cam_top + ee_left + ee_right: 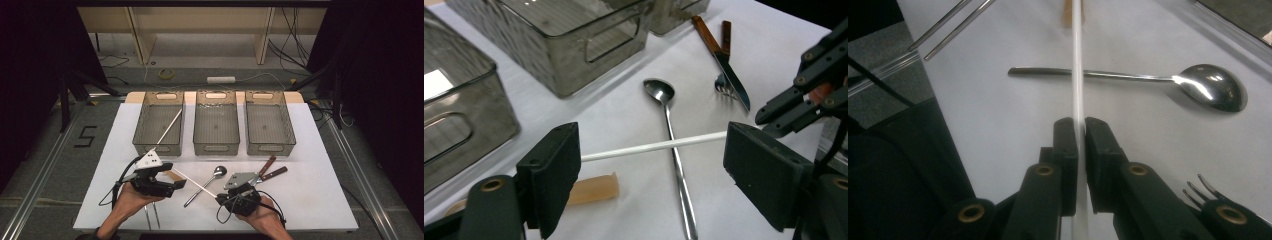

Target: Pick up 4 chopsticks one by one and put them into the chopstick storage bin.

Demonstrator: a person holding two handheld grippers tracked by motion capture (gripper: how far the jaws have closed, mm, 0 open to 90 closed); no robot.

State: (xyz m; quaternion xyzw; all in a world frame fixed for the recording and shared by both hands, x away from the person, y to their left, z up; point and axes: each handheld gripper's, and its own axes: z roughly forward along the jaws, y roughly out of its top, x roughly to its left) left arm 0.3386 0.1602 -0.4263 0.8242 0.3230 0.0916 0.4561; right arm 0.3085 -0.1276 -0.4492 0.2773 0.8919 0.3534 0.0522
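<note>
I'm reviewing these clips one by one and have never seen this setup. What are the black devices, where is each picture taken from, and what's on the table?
A person holds a hand-operated two-jaw gripper in each hand. The high view looks down on the white table; the other two pictures come from cameras riding on each gripper.

The right gripper is shut on a white chopstick, which crosses over a spoon. The left gripper stands open, with the chopstick passing between its jaws, not touching them.

Also there: three clear bins, another chopstick leaning in the left bin, a knife, a fork and metal chopsticks.
</note>
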